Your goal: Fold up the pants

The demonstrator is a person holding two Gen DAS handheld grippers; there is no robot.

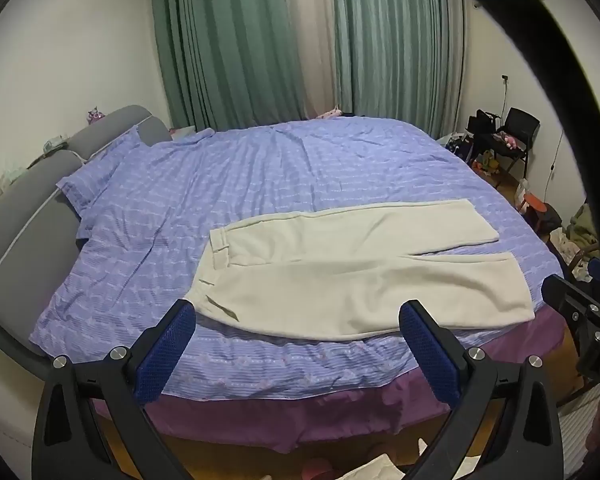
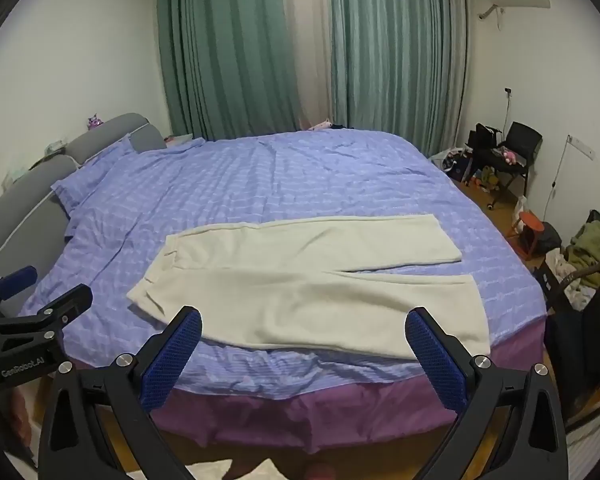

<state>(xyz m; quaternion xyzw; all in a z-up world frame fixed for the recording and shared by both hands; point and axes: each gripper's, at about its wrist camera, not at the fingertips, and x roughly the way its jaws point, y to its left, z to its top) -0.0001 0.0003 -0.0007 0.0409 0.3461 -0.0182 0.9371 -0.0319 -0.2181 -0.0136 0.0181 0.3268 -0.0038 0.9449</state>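
Note:
Cream pants lie flat on the bed, waistband to the left, both legs stretched to the right, side by side. They also show in the right wrist view. My left gripper is open and empty, held above the bed's near edge, short of the pants. My right gripper is open and empty, also near the front edge. Each gripper shows at the edge of the other's view: the right one, the left one.
The bed has a lilac patterned cover and a purple skirt. A grey headboard is at left. Green curtains hang behind. A black chair, a red stool and piled clothes stand at right.

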